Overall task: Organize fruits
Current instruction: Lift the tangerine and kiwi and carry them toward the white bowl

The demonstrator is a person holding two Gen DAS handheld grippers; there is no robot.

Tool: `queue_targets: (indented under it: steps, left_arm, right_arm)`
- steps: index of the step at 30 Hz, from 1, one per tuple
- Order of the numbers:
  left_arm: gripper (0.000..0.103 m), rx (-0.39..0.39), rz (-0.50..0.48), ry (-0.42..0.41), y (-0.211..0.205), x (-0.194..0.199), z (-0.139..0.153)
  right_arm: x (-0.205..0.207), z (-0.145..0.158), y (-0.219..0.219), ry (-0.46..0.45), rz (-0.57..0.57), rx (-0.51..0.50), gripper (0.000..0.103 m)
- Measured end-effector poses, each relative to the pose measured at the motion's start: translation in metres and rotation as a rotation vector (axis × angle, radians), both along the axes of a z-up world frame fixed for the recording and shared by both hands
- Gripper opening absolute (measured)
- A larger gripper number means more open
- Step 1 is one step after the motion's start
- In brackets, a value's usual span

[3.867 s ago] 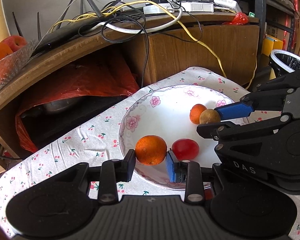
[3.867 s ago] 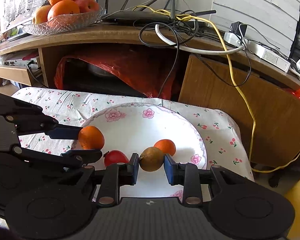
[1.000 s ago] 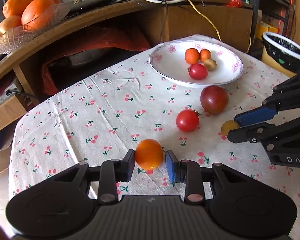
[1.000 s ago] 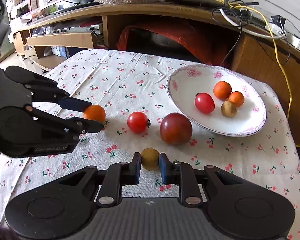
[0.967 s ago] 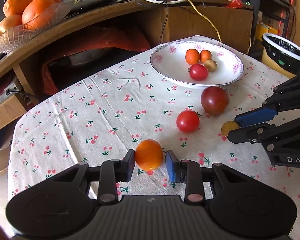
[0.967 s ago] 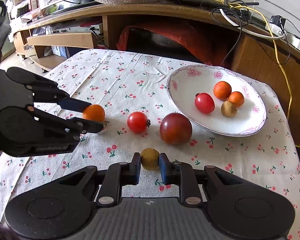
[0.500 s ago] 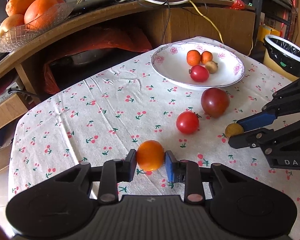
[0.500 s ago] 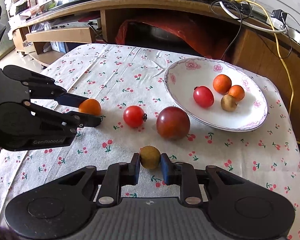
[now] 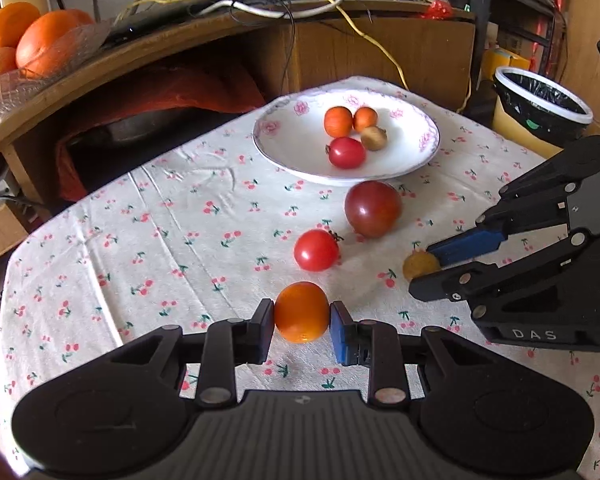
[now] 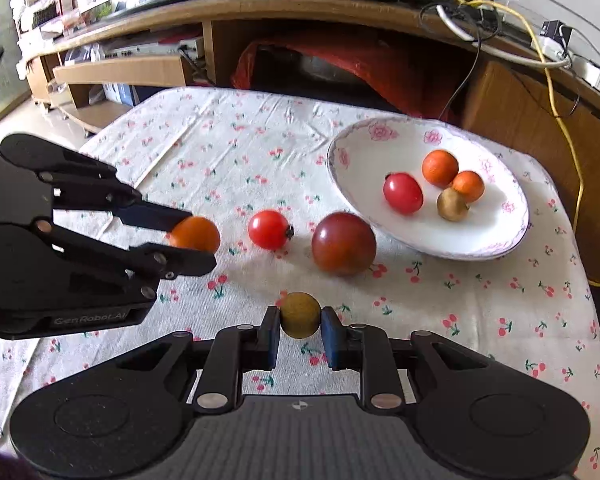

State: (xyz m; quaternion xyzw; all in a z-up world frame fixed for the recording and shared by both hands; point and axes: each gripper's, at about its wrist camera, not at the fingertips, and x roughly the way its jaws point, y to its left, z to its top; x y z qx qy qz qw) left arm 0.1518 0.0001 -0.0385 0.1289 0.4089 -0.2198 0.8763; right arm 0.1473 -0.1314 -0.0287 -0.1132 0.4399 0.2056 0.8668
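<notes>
My left gripper (image 9: 302, 326) is shut on a small orange (image 9: 302, 312), just above the cherry-print tablecloth (image 9: 180, 240). My right gripper (image 10: 300, 330) is shut on a small brown-yellow fruit (image 10: 300, 314); it also shows in the left wrist view (image 9: 420, 265). On the cloth lie a red tomato (image 9: 316, 250) and a large dark red tomato (image 9: 373, 209). The white flowered plate (image 9: 292, 148) at the far side holds two small oranges (image 9: 338, 121), a red tomato (image 9: 346, 153) and a brown fruit (image 9: 374, 138).
A wooden shelf (image 9: 140, 52) behind the table carries cables and a glass bowl of oranges (image 9: 24, 48). A bin with a black liner (image 9: 540, 96) stands at the right. The table edges lie close at left and right.
Both grippers have lifted a little and drawn slightly nearer the plate, each still holding its fruit. The loose tomatoes have not moved.
</notes>
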Motion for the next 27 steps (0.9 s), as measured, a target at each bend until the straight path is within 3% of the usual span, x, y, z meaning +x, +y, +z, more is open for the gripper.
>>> queue_targets:
  steps: [13,27]
  left_arm:
    - [0.038,0.032,-0.009,-0.009,-0.006,-0.002,-0.005]
    - [0.038,-0.017,-0.006,-0.041,-0.014,0.006,0.015]
  right_arm:
    - [0.0,-0.005,0.002,0.005,0.011,-0.025,0.018]
    - [0.009,0.018,-0.015,-0.055,-0.04,0.011,0.018]
